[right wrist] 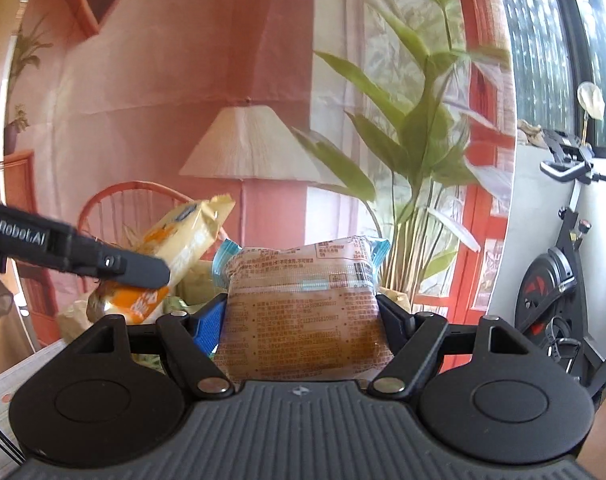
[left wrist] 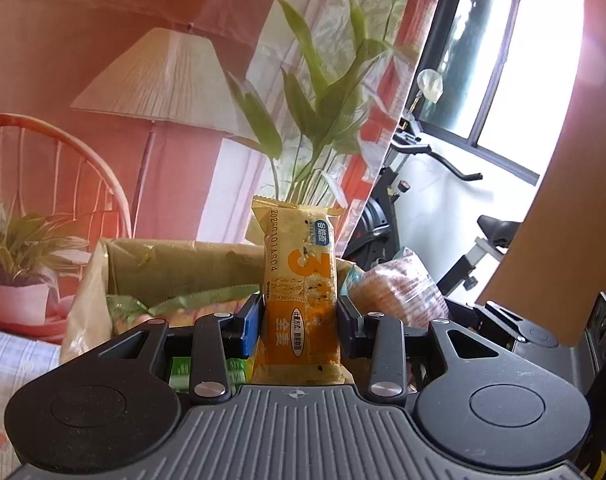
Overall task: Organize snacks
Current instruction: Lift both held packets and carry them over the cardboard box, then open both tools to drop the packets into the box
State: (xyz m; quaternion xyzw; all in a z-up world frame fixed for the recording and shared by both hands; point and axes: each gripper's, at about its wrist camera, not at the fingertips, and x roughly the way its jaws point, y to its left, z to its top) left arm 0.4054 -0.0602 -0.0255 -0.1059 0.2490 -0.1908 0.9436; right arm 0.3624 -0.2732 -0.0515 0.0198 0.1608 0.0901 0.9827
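Yellow-orange snack bar (left wrist: 299, 300) standing upright, pinched at its lower half between the blue pads (left wrist: 250, 322) of the left gripper (left wrist: 299, 324), jaws closed in tight on the wrapper. Over on the right, the right gripper (right wrist: 303, 320) is clamped on a clear-wrapped cake packet (right wrist: 303, 308), printed side toward the camera, jaws pressing both its edges. From the right wrist view, the left gripper comes in from the left side, angled, the bar tilted up and to the right. Both tools are raised, side by side, pointing out at the room. Just below and behind them sits a cardboard box (left wrist: 175, 264) with green packets (left wrist: 175, 304) inside. Beyond: a leafy plant (left wrist: 323, 92), and an exercise bike (right wrist: 559, 264) by the window.
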